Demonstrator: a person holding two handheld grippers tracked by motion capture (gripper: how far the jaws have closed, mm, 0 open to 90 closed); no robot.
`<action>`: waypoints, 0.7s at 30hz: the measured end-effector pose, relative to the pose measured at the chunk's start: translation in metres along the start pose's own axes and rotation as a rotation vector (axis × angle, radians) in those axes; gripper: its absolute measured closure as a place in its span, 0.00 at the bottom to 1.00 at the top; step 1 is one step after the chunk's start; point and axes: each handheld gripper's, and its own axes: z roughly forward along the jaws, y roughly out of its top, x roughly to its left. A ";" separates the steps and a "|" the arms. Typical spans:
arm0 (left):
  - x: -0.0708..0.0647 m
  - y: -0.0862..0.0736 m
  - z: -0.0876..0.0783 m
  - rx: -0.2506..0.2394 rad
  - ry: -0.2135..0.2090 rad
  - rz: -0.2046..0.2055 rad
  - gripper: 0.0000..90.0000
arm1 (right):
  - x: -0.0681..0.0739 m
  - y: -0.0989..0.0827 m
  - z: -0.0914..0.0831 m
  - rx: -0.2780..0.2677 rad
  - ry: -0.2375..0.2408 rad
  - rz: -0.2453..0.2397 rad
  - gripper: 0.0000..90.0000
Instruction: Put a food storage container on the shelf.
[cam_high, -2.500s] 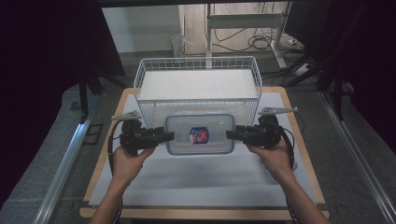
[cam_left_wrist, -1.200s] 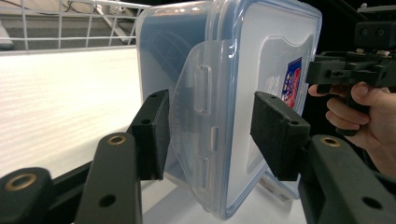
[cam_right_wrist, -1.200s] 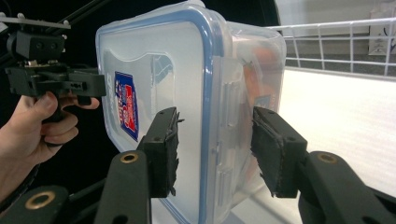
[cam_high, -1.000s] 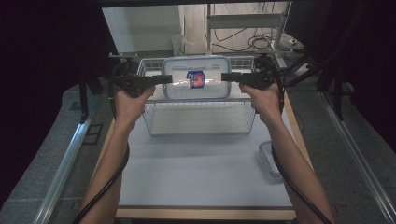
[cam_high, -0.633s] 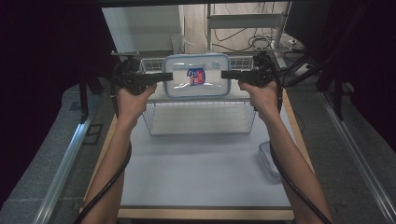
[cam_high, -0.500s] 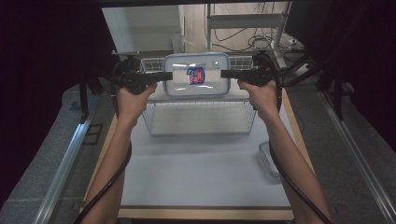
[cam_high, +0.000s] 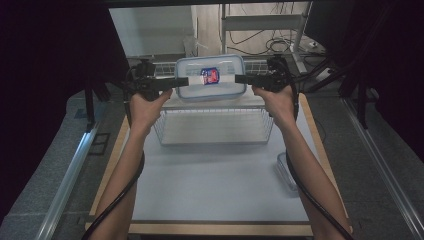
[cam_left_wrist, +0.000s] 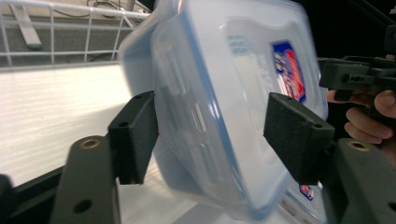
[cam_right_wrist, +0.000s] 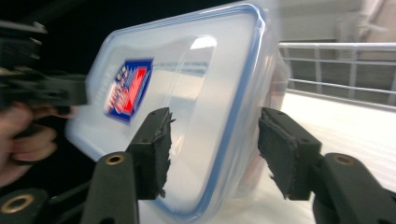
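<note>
A clear plastic container (cam_high: 210, 77) with a blue-rimmed lid and a red and blue label hangs over the far part of the white wire basket (cam_high: 215, 125), tilted with its lid toward me. My left gripper (cam_high: 180, 81) is at its left end and my right gripper (cam_high: 240, 79) at its right end. In the left gripper view the container (cam_left_wrist: 224, 107) is blurred between the jaws of the left gripper (cam_left_wrist: 215, 135), which have just been opening. In the right gripper view a gap shows between one pad (cam_right_wrist: 285, 154) and the container (cam_right_wrist: 196, 102); the right gripper (cam_right_wrist: 212, 154) has also just been opening.
The basket stands on a white mat (cam_high: 215, 190) over a wooden board. A second clear container (cam_high: 287, 172) lies on the mat at the right, beside my right forearm. Dark curtains and metal rails flank the table; cables and a rack stand behind.
The container went from the mat in front of the basket up to above the basket's far part. Over the last second both hands stayed almost still and the container tilted slightly.
</note>
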 end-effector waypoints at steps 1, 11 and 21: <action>0.002 0.000 0.001 -0.005 0.015 -0.003 0.35 | 0.001 -0.001 0.004 0.002 -0.029 -0.012 0.45; 0.001 -0.001 -0.009 -0.062 0.022 0.077 0.38 | -0.002 -0.004 0.002 -0.014 -0.030 -0.022 0.45; -0.021 -0.035 -0.038 -0.079 0.024 0.276 0.83 | 0.007 -0.016 -0.020 -0.062 -0.021 -0.132 0.45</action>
